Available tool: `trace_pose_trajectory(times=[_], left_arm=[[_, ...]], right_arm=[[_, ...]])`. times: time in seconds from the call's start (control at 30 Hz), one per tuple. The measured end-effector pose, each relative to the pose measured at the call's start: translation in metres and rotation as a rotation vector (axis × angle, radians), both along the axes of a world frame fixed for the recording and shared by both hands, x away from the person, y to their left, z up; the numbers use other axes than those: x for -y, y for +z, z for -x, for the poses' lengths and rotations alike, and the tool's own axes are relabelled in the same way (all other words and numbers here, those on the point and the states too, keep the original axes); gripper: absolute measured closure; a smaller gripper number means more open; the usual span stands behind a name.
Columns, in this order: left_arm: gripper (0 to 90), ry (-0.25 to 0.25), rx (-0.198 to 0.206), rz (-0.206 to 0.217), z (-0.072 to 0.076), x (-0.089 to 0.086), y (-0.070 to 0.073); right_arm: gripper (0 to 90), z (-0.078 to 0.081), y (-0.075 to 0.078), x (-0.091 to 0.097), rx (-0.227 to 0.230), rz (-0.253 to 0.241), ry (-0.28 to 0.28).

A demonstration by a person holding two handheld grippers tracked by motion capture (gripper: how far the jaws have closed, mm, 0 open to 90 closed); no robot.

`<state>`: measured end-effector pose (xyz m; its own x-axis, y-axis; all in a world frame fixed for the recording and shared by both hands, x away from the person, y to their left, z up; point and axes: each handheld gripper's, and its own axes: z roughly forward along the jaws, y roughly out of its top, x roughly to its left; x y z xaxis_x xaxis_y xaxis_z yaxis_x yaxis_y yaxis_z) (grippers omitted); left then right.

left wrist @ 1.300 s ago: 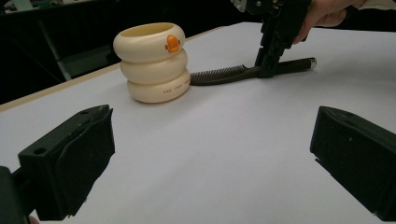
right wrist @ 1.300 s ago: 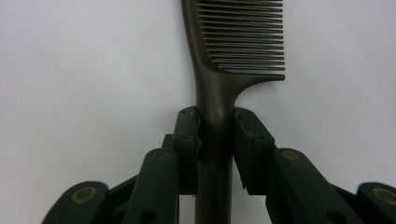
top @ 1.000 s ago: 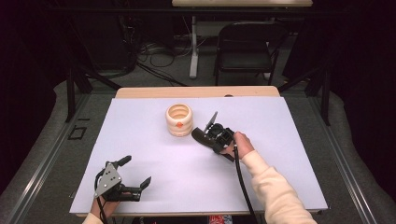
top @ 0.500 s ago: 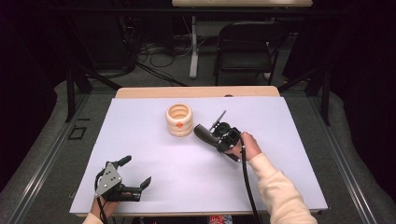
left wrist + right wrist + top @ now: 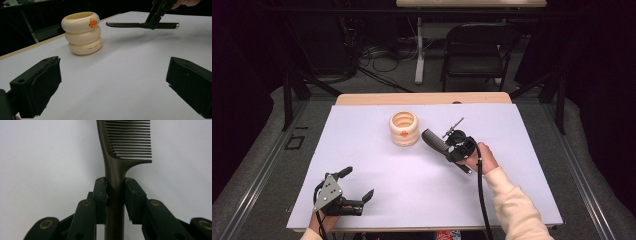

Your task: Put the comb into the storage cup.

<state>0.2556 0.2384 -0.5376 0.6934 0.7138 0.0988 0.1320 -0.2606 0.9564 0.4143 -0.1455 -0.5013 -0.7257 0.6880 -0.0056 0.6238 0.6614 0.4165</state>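
Observation:
A dark brown comb hangs level over the white sheet, and my right gripper is shut on its handle. In the right gripper view the two pads clamp the comb's handle, with the teeth pointing right. A cream ribbed ring-stack holder with an orange mark stands upright left of the comb's tip, a small gap between them. In the left gripper view the holder and the comb lie ahead. My left gripper rests open near the front left edge, nothing between its jaws.
A white sheet covers the wooden table. Beyond the far edge stand a black folding chair, a table leg and floor cables. Dark rails run along both sides of the table.
My right gripper has carried the comb a little to the right and upward, away from the holder. The left gripper has stayed where it was.

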Motion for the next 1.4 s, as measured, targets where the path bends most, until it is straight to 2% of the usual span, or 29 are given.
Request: trace_pose_trajectory(times=[0.37,0.63,0.77,0.9,1.0,1.4], left_arm=[[0.2,-0.001,0.0,0.0,0.0,0.0,0.0],[0.2,0.0,-0.001,0.007,0.001,-0.001,0.0],[0.1,0.0,-0.004,0.005,0.0,0.0,0.0],[0.1,-0.001,-0.005,0.004,0.0,0.0,0.0],[0.1,-0.001,-0.004,0.003,0.0,-0.001,0.0],[0.1,0.003,-0.002,0.008,0.0,-0.001,0.0]], right_arm=[[72.1,0.003,0.006,0.006,0.024,-0.033,0.0],[72.2,0.005,0.009,0.007,0.057,-0.1,-0.004],[72.2,0.006,0.009,0.006,0.073,-0.118,-0.003],[72.1,0.007,0.009,0.007,0.11,-0.162,0.006],[72.1,0.008,0.009,0.006,0.119,-0.17,0.002],[72.1,0.012,0.013,0.001,0.221,-0.244,-0.003]])
